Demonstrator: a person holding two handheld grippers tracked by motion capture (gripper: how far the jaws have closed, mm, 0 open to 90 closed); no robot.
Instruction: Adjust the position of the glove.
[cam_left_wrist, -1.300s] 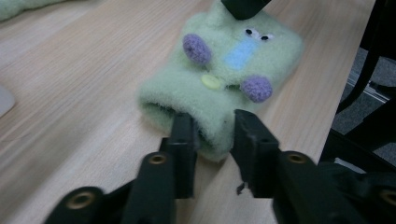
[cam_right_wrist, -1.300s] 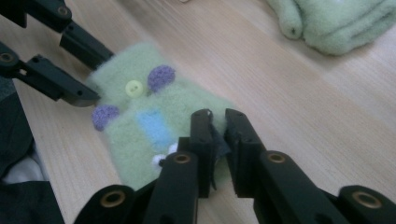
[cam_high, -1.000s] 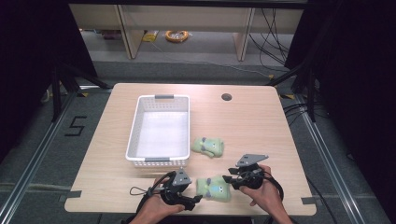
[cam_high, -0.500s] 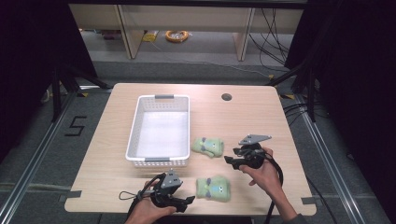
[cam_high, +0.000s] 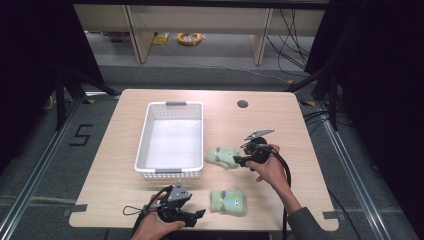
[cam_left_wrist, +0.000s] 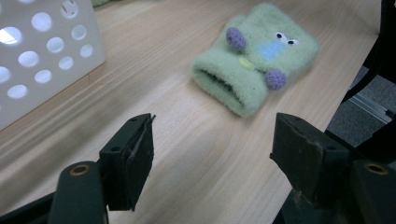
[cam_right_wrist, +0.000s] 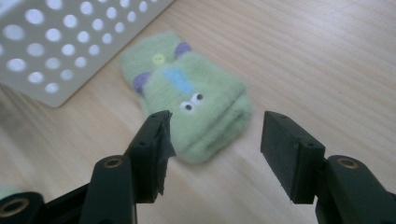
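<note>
One white basket (cam_high: 171, 140), two mittens (cam_high: 223, 156) outside.

Left gripper (cam_left_wrist: 212, 154): black jaws apart, nothing between them; fuzzy pale-green mitten with purple ears and blue face patch (cam_left_wrist: 256, 58) lying ahead on light wooden tabletop (cam_left_wrist: 154, 88); white perforated plastic basket (cam_left_wrist: 44, 51) upper left.
</note>
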